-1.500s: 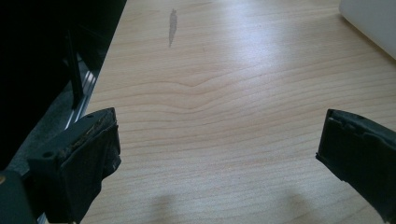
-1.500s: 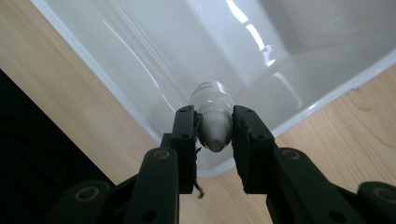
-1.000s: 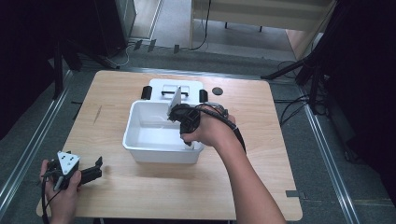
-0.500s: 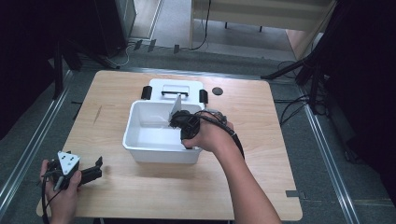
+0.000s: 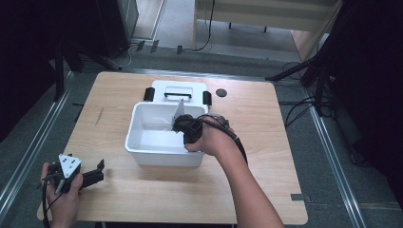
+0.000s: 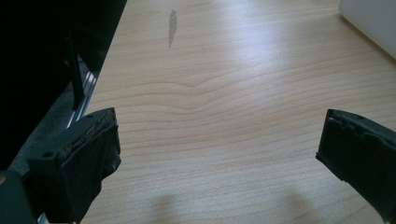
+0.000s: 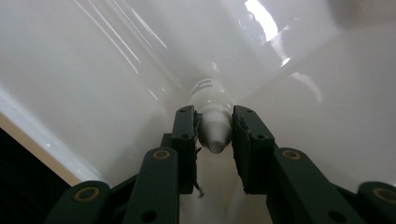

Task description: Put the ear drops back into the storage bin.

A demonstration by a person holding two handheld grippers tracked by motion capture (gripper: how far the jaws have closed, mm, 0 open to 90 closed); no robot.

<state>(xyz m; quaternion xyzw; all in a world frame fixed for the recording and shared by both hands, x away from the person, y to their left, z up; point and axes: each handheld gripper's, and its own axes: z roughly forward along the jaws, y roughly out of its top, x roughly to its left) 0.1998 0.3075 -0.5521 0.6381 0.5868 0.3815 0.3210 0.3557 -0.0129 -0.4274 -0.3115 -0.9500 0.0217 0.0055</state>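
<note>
One small bottle (image 7: 213, 122) — perhaps capped, between claw (image 7: 214, 140) pads

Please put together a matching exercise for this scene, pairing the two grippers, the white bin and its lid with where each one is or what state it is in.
Things:
1. left gripper
2. right gripper
3. white bin
4. white lid

Places or states:
A. flat on the table beyond the bin, black handle up
B. jaws wide apart over bare wood at the near left corner of the table
C. open-topped, in the middle of the table
D. jaws closed on a small white bottle down inside the bin

Pairs: 1-B, 2-D, 3-C, 4-A
</note>
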